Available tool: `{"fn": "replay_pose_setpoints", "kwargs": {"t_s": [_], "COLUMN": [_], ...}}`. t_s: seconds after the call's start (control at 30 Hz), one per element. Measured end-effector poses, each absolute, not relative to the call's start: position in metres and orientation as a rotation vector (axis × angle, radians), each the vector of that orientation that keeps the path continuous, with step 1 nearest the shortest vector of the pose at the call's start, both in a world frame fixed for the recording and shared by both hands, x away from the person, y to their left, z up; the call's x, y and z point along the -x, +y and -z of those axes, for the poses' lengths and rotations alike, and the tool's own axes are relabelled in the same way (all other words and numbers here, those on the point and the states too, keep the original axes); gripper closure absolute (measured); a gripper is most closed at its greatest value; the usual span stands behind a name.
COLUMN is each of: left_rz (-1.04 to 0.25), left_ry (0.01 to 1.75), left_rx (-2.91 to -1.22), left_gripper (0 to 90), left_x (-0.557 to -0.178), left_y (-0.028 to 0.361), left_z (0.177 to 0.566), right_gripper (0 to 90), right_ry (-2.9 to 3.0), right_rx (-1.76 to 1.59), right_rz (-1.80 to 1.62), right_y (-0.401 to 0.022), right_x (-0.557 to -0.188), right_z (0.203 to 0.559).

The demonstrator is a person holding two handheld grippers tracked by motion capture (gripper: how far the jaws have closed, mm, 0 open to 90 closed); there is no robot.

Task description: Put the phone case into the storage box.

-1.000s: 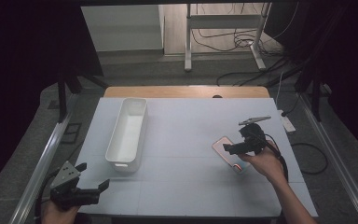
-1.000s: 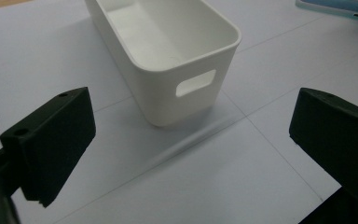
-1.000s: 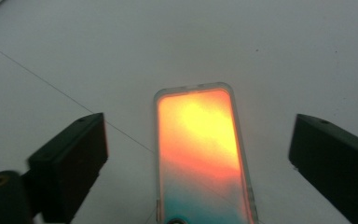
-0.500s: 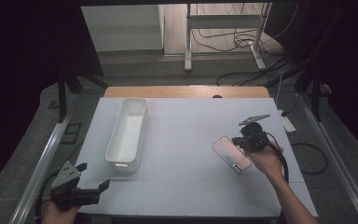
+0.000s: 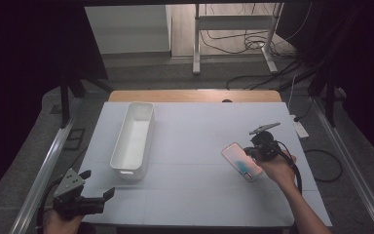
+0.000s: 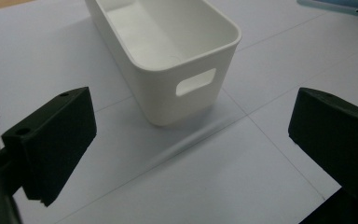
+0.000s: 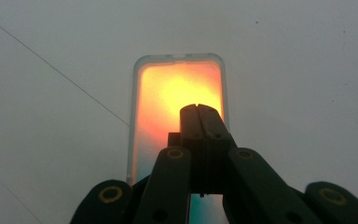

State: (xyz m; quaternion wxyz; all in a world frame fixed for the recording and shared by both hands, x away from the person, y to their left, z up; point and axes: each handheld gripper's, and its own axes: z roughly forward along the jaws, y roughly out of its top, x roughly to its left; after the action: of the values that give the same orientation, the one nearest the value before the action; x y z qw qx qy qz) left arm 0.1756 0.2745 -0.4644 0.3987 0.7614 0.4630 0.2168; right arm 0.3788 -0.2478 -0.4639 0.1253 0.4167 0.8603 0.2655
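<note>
Clamped flat together, the right gripper (image 7: 199, 116) rests its closed jaws over the lower part of a phone (image 7: 177, 93) whose screen glows orange and yellow. From the right gripper view it cannot be told whether the jaw tips press the glass or sit just above it; nothing is caught between them, so the jaws seem posed to poke or slide the handset rather than lift it.

Seen from the high view, the phone (image 5: 241, 161) lies at an angle on the white table (image 5: 195, 146), on the person's right side and well apart from the long white bin (image 5: 133, 139) that stands toward the left (its handle cut-out faces the near edge). The right gripper (image 5: 253, 153) meets the phone from its far-right side, the hand behind it.

At the table's near-left corner the left gripper (image 5: 97, 187) hangs with its jaws spread wide and nothing in them, aimed at the bin (image 6: 168, 56) as if waiting to steady it.
</note>
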Motion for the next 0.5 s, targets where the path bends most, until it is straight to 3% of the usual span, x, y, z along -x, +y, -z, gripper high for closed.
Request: {"fn": "replay_pose_setpoints", "kwargs": {"t_s": [0.5], "left_rz": [-0.555], "left_ry": [1.166], "left_rx": [-1.941], "left_gripper": [1.9], "left_x": [-0.175], "left_y": [0.273], "left_z": [0.464], "right_gripper": [89.6], "right_ry": [2.539], "right_rx": [-1.233], "right_rz": [-0.768], "right_y": [-0.243], "right_x": [-0.382], "right_z": [0.481]}}
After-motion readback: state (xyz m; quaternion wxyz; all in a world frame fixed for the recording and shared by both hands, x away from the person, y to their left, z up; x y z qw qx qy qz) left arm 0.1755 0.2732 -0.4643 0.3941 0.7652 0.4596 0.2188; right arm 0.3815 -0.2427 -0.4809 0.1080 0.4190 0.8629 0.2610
